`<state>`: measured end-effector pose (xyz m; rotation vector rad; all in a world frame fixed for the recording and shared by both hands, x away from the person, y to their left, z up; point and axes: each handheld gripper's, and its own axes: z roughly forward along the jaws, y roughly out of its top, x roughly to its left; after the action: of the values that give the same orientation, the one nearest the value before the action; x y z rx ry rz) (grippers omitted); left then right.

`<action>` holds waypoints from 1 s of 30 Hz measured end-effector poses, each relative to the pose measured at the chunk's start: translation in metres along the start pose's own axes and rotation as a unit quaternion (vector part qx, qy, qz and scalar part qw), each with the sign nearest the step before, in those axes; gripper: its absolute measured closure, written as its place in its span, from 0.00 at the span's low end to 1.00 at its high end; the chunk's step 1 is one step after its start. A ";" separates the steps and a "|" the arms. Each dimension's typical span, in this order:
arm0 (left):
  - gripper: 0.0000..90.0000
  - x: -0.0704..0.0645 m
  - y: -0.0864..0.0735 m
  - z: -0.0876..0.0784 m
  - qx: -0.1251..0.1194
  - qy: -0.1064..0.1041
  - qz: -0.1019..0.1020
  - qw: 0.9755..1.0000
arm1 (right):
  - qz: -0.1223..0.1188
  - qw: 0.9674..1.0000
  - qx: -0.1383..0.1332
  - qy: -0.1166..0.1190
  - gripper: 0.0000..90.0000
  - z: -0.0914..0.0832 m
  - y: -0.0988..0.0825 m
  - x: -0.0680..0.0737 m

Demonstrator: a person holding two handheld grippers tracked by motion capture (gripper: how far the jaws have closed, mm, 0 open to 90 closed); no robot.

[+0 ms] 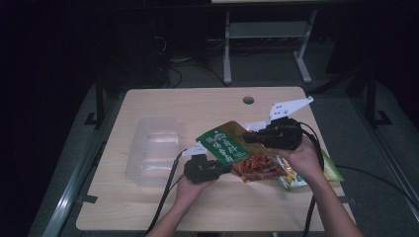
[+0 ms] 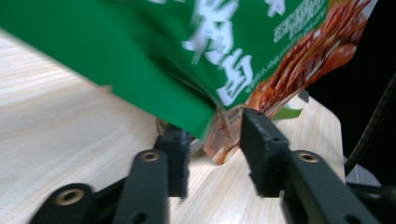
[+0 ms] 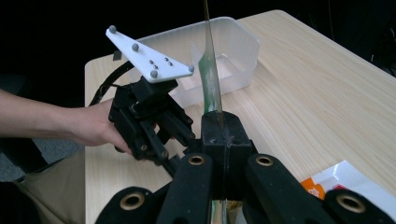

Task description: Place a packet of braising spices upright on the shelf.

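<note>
My right gripper (image 1: pixel 257 137) has its jaws pressed together on the green packet (image 1: pixel 223 143), pinching it near its upper edge and holding it clear of the bench (image 1: pixel 163 207). In the right gripper view the packet (image 3: pixel 211 79) stands edge-on, a thin green strip rising straight out from between the two pads, which meet on it with no gap.

My left gripper (image 1: pixel 225 169) sits below and to the left of the packet in the high view. In the left gripper view its jaws are spread, with the packet's lower corner (image 2: pixel 219 135) hanging down into the gap between them. The corner lies nearer the left pad, and I cannot tell whether it brushes that pad; the right pad stands apart from it. The pads do not press on the packet, so this gripper holds nothing. The green face with white lettering (image 2: pixel 140 51) slopes above those jaws, with the orange food print toward the right.

Under the held packet a red-orange packet (image 1: pixel 258 167) lies flat on the bench, just beside my left gripper's tips, and a further packet (image 1: pixel 296 178) with white and green on it lies beneath my right hand (image 1: pixel 304 155). A clear plastic bin (image 1: pixel 150 148) stands on the bench to the left, well apart from both grippers; in the right gripper view it (image 3: pixel 233 46) sits behind my left gripper (image 3: pixel 180 137) and its grey plate (image 3: pixel 147 56)
</note>
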<state>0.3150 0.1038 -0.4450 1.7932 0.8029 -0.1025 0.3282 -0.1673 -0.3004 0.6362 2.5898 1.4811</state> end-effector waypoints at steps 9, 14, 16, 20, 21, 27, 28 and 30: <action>0.92 -0.004 -0.001 -0.005 -0.012 -0.007 0.001 1.000 | 0.020 1.000 -0.009 0.002 1.00 -0.006 -0.009 -0.007; 0.97 -0.011 -0.002 -0.006 -0.011 0.006 0.017 1.000 | 0.021 1.000 0.001 0.001 1.00 -0.005 -0.013 -0.010; 0.97 -0.013 -0.003 -0.006 -0.012 0.014 0.027 0.999 | 0.020 1.000 0.008 -0.006 0.99 -0.006 -0.014 -0.010; 0.99 -0.013 -0.005 -0.006 -0.013 0.016 0.030 0.999 | 0.026 0.999 0.023 -0.014 0.98 -0.006 -0.024 -0.013; 0.99 -0.014 -0.006 -0.006 -0.014 0.017 0.034 0.999 | 0.028 0.999 0.023 -0.013 0.97 -0.006 -0.027 -0.014; 0.99 -0.020 -0.005 -0.005 -0.016 0.024 0.052 0.998 | 0.046 0.998 0.045 -0.009 0.91 0.003 -0.046 -0.021; 0.99 -0.021 -0.005 -0.005 -0.013 0.028 0.056 0.998 | 0.045 0.998 0.053 -0.010 0.90 0.007 -0.049 -0.022; 0.99 -0.021 -0.004 -0.007 -0.012 0.030 0.057 0.998 | 0.050 0.997 0.065 -0.010 0.88 0.012 -0.055 -0.024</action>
<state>0.2949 0.1005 -0.4366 1.8225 0.7395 0.0354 0.3363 -0.1911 -0.3558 0.8012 2.6926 1.3316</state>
